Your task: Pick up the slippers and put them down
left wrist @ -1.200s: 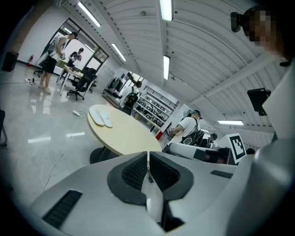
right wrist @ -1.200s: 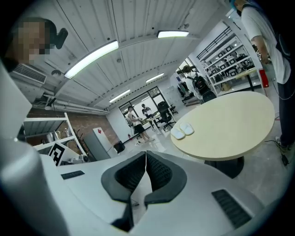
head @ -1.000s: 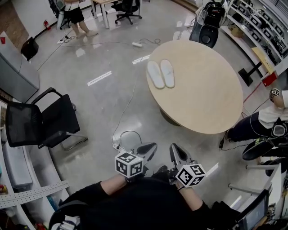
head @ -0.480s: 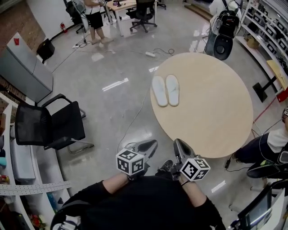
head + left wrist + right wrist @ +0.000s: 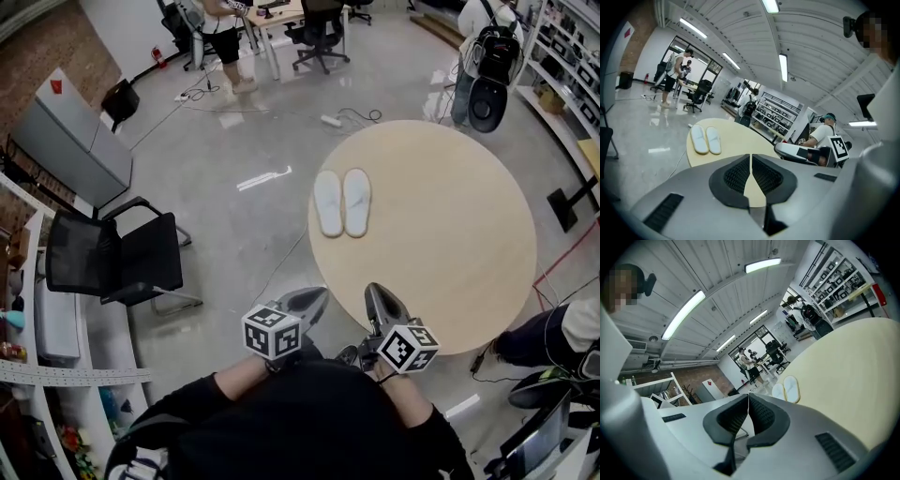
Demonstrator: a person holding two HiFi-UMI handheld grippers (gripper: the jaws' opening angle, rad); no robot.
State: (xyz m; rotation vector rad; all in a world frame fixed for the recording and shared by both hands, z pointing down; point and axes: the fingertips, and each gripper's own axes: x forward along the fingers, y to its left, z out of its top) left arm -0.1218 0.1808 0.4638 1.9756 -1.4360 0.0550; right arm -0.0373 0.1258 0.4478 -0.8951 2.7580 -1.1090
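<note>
Lying untouched near left edge of desk (image 5: 450, 244), slippers (image 5: 341, 202) side by side; left claw (image 5: 312, 299) and right claw (image 5: 377, 294) closed, empty (pickup not started).

I am in a large open office or lab workspace, with a polished grey floor (image 5: 206, 225) and long strip lights (image 5: 783, 66) on a white panelled ceiling. Around me stand a round wooden table (image 5: 450, 253), black office chairs (image 5: 117, 262) and racks of equipment shelving (image 5: 778, 115) along one wall.
</note>
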